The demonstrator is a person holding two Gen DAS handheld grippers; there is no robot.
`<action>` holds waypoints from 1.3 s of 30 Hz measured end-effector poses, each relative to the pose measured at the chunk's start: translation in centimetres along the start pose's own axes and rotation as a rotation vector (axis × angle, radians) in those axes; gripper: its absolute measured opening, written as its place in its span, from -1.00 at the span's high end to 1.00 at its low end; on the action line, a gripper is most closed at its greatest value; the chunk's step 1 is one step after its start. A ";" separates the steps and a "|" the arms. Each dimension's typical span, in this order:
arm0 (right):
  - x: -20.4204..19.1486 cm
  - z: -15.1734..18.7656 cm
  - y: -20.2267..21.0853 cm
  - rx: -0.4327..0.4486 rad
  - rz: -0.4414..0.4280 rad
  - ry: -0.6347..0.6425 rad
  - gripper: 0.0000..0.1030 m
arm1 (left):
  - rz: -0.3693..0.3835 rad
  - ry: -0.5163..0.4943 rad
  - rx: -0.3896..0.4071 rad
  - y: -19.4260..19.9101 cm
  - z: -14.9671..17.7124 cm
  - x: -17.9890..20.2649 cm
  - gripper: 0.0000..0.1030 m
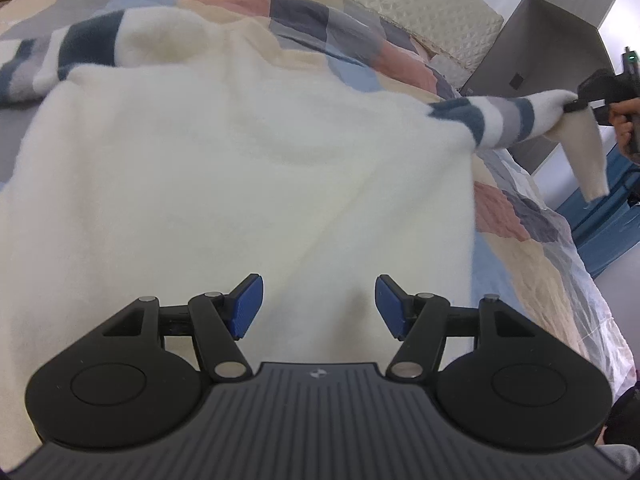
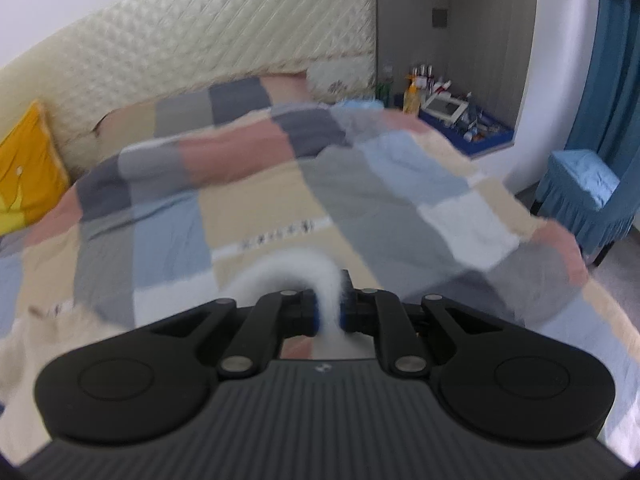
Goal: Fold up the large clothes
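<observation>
A large cream sweater point(image 1: 240, 168) lies spread on the bed, with blue, grey and white stripes on both sleeves. Its left sleeve point(image 1: 60, 60) rests bent across the top left. My left gripper point(image 1: 319, 306) hovers open over the sweater's lower body, nothing between its blue pads. The right sleeve point(image 1: 504, 120) is stretched out past the bed's right side, lifted off the bed. My right gripper point(image 1: 576, 106) is shut on that sleeve near the cuff, which hangs down below it. In the right wrist view, white fabric point(image 2: 296, 268) loops out from my right gripper point(image 2: 330, 312).
A patchwork quilt point(image 2: 280, 184) covers the bed. A yellow cushion point(image 2: 28, 176) and a quilted cream headboard point(image 2: 200, 36) stand at the back. A cluttered blue tray point(image 2: 468, 124) sits in a wall niche; a blue-covered stool point(image 2: 584, 196) and curtain are at the right.
</observation>
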State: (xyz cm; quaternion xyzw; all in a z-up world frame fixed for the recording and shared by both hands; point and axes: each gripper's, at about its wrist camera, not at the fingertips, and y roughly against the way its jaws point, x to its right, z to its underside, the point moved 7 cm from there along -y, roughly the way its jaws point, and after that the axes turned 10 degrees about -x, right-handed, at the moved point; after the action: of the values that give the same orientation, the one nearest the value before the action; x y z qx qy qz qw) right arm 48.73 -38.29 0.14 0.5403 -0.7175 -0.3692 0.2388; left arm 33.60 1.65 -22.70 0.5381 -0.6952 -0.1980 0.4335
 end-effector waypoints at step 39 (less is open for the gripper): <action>14.7 21.6 -11.3 -0.245 -0.149 -0.213 -0.12 | 0.018 0.030 -0.044 -2.3 0.4 0.2 -0.31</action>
State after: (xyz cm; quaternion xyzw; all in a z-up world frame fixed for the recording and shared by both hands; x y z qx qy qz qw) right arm 35.04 -48.03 -22.87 0.5167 -0.6464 -0.5255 0.1976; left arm 34.59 0.58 -24.48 0.5250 -0.6890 -0.2011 0.4573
